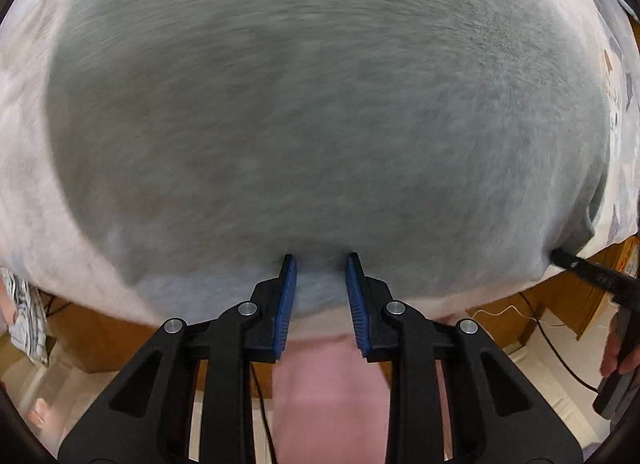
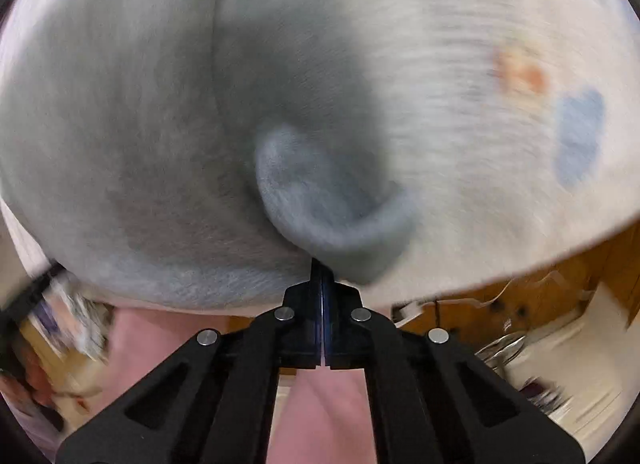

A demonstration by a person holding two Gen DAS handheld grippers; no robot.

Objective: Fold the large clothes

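**Grey garment spread on a patterned bed cover, one corner pinched**

A pale bed cover printed with blue and orange patches (image 2: 520,75) forms the work surface, with wooden furniture (image 1: 568,304) and a light floor with a black cable (image 1: 560,356) below its edge. The large grey fleecy garment (image 1: 320,111) lies spread flat across that cover, filling most of the left wrist view. The left gripper (image 1: 321,264) stands with its blue-padded jaws apart, tips at the garment's near hem, holding nothing. The right gripper (image 2: 321,268) is clamped together on a curled-up fold of the garment's edge. Both views are motion-blurred; the cover's print is unreadable, and the clutter by the floor cannot be identified.
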